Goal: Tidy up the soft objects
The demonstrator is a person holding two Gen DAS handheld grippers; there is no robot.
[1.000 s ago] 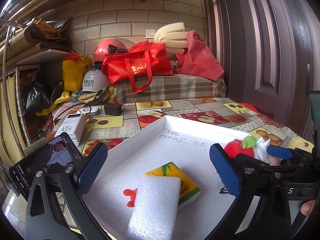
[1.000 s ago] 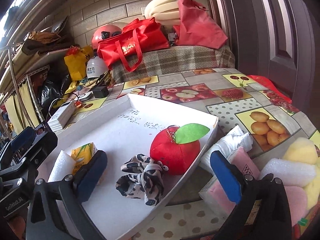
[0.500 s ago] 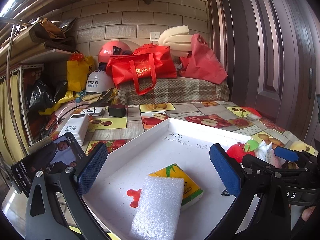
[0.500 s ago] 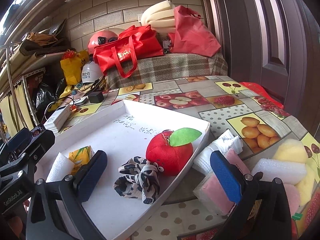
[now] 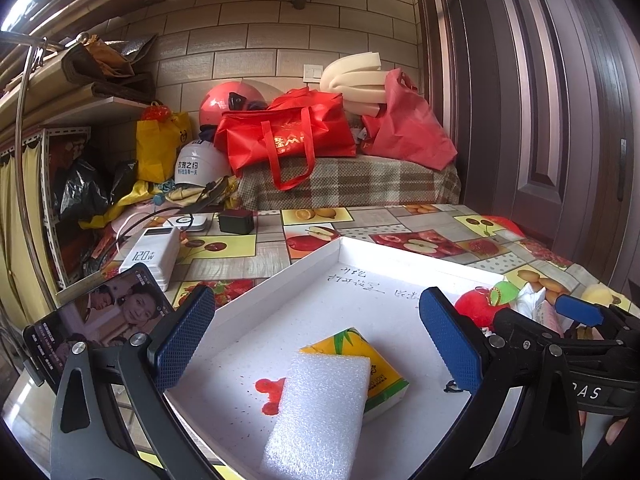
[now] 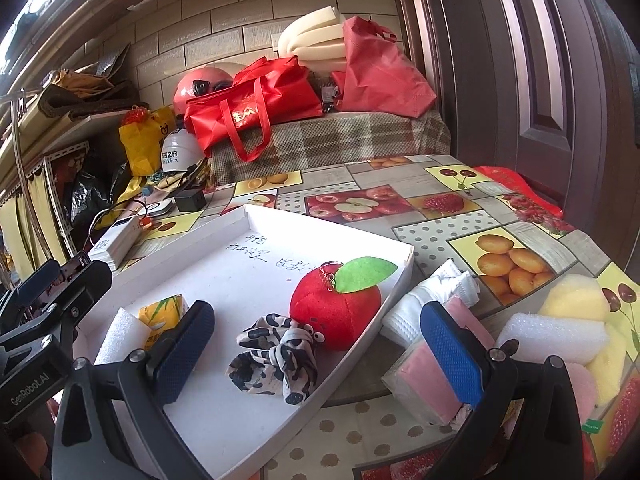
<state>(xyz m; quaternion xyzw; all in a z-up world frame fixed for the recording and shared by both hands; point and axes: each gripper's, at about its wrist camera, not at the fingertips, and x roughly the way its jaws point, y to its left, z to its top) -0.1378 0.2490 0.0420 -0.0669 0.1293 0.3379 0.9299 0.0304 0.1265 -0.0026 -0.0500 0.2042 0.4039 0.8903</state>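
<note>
Left wrist view: the left gripper (image 5: 316, 340) hangs over the near left part of a white tray (image 5: 280, 280), jaws wide apart and holding nothing. Between its fingers lie a white foam block (image 5: 320, 412) and, touching it just behind, a yellow tissue pack (image 5: 360, 350), both on the tray floor near the tray's near edge. A red stain (image 5: 267, 390) marks the floor beside the foam. At the tray's right edge sits a red plush apple (image 5: 478, 306). A phone (image 5: 96, 320) stands off the tray's left edge, with a power bank (image 5: 154, 250) behind it on the table (image 5: 224, 264).

Right wrist view: the right gripper (image 6: 316, 348) is over the tray's (image 6: 320, 224) near right edge, jaws spread wide and empty. The apple (image 6: 336, 312) rests against the tray's right wall, a black-and-white cloth (image 6: 276, 356) touching it in front. Outside the right wall, on the table (image 6: 420, 220), lie a white cloth (image 6: 424, 304), a pink pack (image 6: 428, 376), a second foam block (image 6: 552, 336) and a yellow sponge (image 6: 576, 300).
</note>
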